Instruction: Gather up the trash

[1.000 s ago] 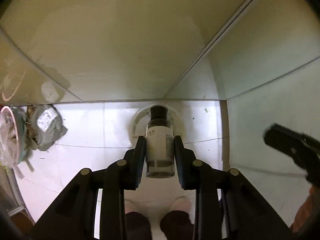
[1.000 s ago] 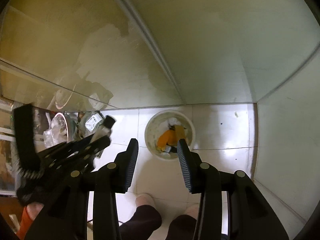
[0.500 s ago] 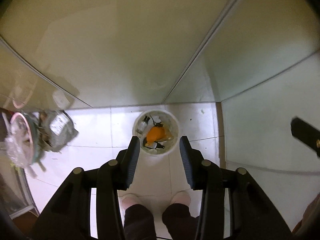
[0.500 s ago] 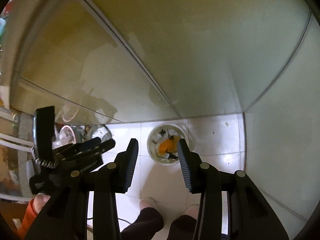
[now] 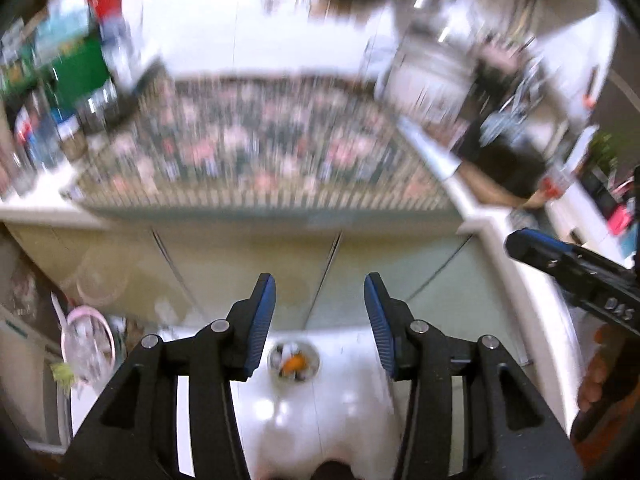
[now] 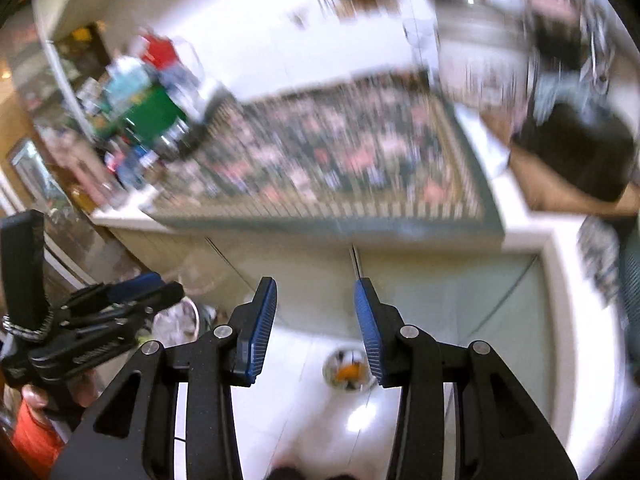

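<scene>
Left hand-held gripper empty, jaws opening. Right hand-held gripper empty, jaws narrowly apart. Trash bin on floor below, holding orange scrap. Bench blurred.

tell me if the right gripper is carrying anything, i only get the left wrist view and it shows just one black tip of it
observer: No. In the right wrist view the right gripper has its blue pads apart with nothing between them.
operator: where's the bin from there
observer: The small round white trash bin sits partly hidden behind the right-hand pad, not centred in the gap.
operator: anything stuck on my left gripper
observer: Seen from the side, the left gripper is bare, its jaws opening with nothing between them.
</scene>
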### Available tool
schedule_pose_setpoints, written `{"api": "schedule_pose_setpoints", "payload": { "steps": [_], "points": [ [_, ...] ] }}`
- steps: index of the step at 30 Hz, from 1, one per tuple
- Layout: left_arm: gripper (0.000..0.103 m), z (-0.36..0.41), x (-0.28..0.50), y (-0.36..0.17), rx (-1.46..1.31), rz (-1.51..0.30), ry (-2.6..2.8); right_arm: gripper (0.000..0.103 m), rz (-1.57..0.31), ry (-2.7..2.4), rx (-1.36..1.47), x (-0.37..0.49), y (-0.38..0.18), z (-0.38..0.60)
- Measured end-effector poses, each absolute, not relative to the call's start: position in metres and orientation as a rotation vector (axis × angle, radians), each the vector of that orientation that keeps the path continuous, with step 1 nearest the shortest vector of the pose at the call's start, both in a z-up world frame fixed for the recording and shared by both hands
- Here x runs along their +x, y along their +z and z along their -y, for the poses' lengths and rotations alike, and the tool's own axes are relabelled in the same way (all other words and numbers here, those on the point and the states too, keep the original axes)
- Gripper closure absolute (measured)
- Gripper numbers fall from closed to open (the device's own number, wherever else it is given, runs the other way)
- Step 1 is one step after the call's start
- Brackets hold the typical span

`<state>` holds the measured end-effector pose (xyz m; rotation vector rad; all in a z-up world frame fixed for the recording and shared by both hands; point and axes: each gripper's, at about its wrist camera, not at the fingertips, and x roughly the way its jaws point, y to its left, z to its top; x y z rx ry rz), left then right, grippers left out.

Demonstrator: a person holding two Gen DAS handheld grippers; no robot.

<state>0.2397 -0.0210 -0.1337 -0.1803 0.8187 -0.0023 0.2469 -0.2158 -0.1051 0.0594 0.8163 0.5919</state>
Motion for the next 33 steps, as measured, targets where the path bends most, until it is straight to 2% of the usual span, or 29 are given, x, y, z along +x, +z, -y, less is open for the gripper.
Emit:
{"api": "schedule_pose_setpoints", "payload": {
  "steps": [3,8,10,11,12,13,14,18,20,22,33],
  "points": [
    [0.057,0.021,0.200,-0.077,-0.141,-0.712,-0.001,0.066,-0.722,0.597,0.071,0.218,-0.068,0.216],
    [0.049,0.016,0.139,-0.025,-0.105,-0.595,-0.026,0.066,-0.603,0.604,0.082,0.167,-0.023,0.212],
    [0.035,0.014,0.116,-0.011,-0.095,-0.557,-0.038,0.066,-0.561,0.586,0.066,0.145,-0.012,0.213],
    [0.031,0.012,0.103,-0.003,-0.091,-0.538,-0.043,0.061,-0.543,0.577,0.060,0.134,-0.008,0.212],
    [0.023,0.011,0.093,0.004,-0.091,-0.524,-0.043,0.056,-0.522,0.563,0.057,0.120,-0.002,0.210],
    [0.016,0.010,0.084,0.008,-0.095,-0.513,-0.044,0.046,-0.506,0.552,0.059,0.111,0.001,0.211],
    [0.013,0.007,0.074,0.013,-0.099,-0.501,-0.046,0.039,-0.493,0.540,0.062,0.104,0.004,0.211],
    [0.010,0.002,0.041,0.022,-0.101,-0.466,-0.053,0.027,-0.457,0.513,0.052,0.076,0.014,0.207],
    [0.008,-0.001,0.027,0.023,-0.099,-0.458,-0.053,0.012,-0.444,0.495,0.040,0.063,0.016,0.205],
    [0.007,-0.005,0.016,0.023,-0.097,-0.458,-0.053,0.002,-0.427,0.469,0.032,0.052,0.017,0.203],
    [0.007,-0.013,-0.009,0.022,-0.108,-0.463,-0.061,0.002,-0.448,0.472,0.017,0.030,0.016,0.196]
  ]
}}
